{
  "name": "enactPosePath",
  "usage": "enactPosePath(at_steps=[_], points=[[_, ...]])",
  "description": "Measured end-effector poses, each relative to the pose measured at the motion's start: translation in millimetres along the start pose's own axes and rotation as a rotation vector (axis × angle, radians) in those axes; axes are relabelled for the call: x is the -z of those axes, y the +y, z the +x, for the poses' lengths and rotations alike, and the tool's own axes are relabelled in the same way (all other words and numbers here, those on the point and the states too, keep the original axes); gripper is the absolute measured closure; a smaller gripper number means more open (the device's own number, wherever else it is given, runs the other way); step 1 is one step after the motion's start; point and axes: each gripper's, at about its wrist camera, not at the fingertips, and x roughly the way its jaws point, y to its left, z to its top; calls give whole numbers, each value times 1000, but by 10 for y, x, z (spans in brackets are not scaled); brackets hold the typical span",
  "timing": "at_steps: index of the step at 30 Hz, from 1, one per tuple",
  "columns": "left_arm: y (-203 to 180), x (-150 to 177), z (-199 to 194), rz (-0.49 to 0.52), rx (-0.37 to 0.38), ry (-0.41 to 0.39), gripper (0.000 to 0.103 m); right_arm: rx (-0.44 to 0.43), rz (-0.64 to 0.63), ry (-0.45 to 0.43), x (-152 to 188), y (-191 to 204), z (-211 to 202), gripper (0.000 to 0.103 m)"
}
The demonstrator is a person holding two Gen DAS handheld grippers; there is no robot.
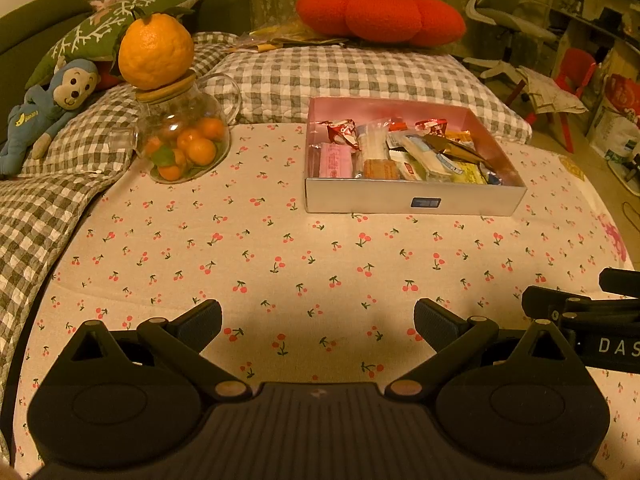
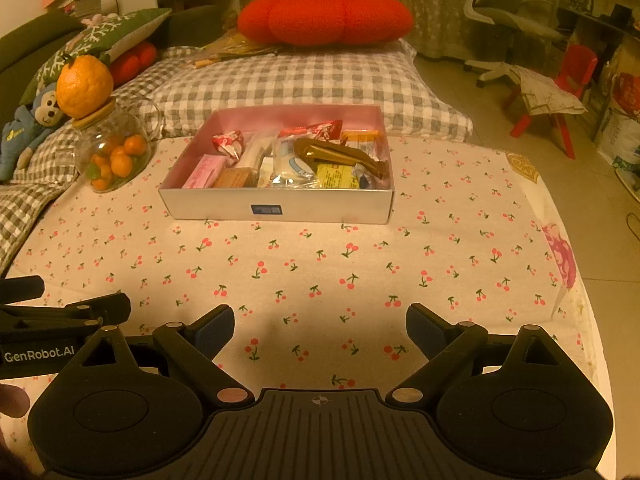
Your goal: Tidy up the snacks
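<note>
Both grippers hover low over a cherry-print cloth (image 1: 280,240), side by side. The left gripper (image 1: 318,322) has its jaws spread wide with nothing between them, only bare cloth showing in the gap. The right gripper (image 2: 320,326) is likewise spread wide and holds nothing. Well ahead of the left jaws and off to their right sits a shallow silver box (image 1: 412,200) with a pink inner wall; from the right wrist view the same box lies ahead of the jaws and slightly to their left. The snacks (image 2: 296,160) are piled inside it: a pink wrapped bar (image 2: 204,172) toward the near left corner, a red-and-white wrapper (image 2: 228,142) behind it, a glossy brown packet (image 2: 340,154) lying across the right half, and a yellow packet (image 2: 336,176) beneath it. Farther ahead and left of the left jaws stands a glass jar (image 1: 184,140) filled with small oranges, its wooden lid carrying a large orange fruit (image 1: 156,50). A blue monkey toy (image 1: 44,108) lies at the far left on a grey checked quilt (image 1: 320,72), and a red pumpkin-shaped cushion (image 1: 380,14) rests at the far end.
</note>
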Motion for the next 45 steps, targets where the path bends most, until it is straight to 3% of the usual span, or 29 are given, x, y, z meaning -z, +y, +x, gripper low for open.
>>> enactPosePath(at_steps=[45], points=[[-28,21,-16,11,4,2,1,0,-3,3,15,8,13,8]])
